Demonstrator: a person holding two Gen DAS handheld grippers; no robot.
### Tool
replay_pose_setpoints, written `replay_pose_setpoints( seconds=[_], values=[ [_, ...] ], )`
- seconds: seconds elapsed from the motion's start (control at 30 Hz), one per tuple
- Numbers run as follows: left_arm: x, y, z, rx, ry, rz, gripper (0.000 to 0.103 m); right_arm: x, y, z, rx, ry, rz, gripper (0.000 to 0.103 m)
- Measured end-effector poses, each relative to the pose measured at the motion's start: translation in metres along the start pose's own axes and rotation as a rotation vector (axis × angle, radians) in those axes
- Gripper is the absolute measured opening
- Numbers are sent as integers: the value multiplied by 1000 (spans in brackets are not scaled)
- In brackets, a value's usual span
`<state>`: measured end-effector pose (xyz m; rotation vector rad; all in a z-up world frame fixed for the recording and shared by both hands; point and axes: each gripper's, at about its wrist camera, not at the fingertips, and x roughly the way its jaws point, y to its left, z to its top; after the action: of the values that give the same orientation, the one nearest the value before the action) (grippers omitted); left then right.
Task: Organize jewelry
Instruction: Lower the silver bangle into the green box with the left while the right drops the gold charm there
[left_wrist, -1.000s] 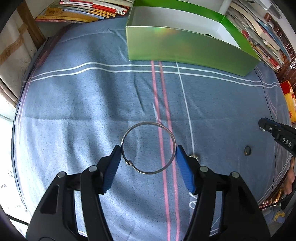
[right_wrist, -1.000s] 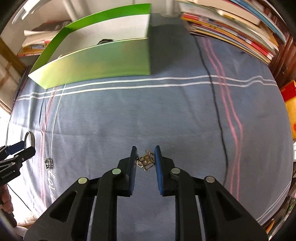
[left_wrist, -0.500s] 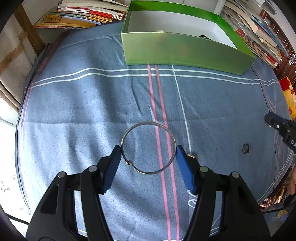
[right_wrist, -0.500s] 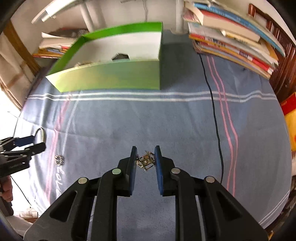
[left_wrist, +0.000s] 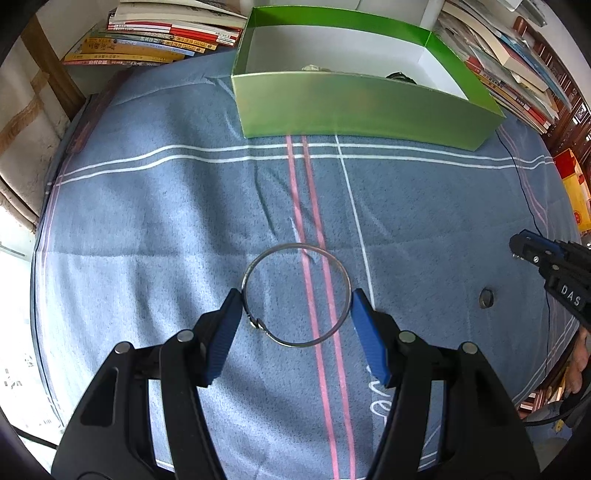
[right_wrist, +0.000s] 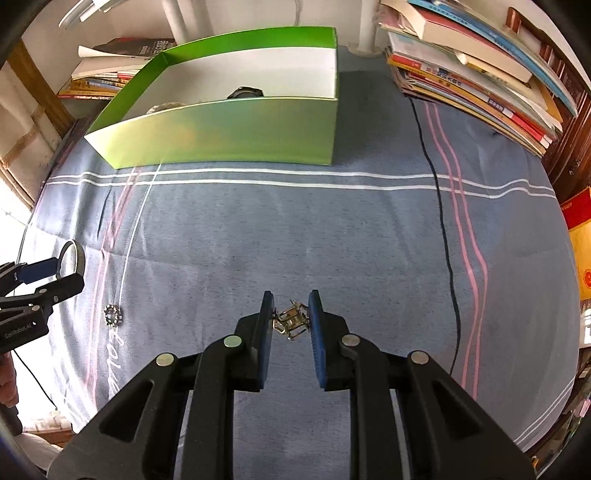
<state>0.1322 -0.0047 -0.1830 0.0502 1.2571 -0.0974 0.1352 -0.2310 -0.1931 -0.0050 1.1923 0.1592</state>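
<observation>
My left gripper is shut on a thin silver bangle, held by its two sides above the blue cloth. My right gripper is shut on a small gold openwork piece of jewelry. A green box with a white inside stands at the far edge; it holds a dark watch-like item and a pale piece. A small beaded ring lies on the cloth at the left of the right wrist view. A small dark ring lies on the cloth near the right gripper.
Stacks of books line the far right, and more books lie at the far left. A black cord runs down the cloth on the right. A red and yellow box sits at the right edge.
Both grippers have risen and drawn back with their loads still held; the green box now shows more of its inside. The left gripper's bangle is off the cloth.
</observation>
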Motion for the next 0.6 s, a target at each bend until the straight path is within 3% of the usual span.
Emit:
replay_pose_setpoints(
  seconds=[0.27,0.6],
  values=[
    [-22,-8,28,29,-71,-19,60,-18,14,36,-24,-78,18,20],
    [-43,-17,102,34,-166,-40,60,-41,39,111,-73,-227,46,20]
  ],
)
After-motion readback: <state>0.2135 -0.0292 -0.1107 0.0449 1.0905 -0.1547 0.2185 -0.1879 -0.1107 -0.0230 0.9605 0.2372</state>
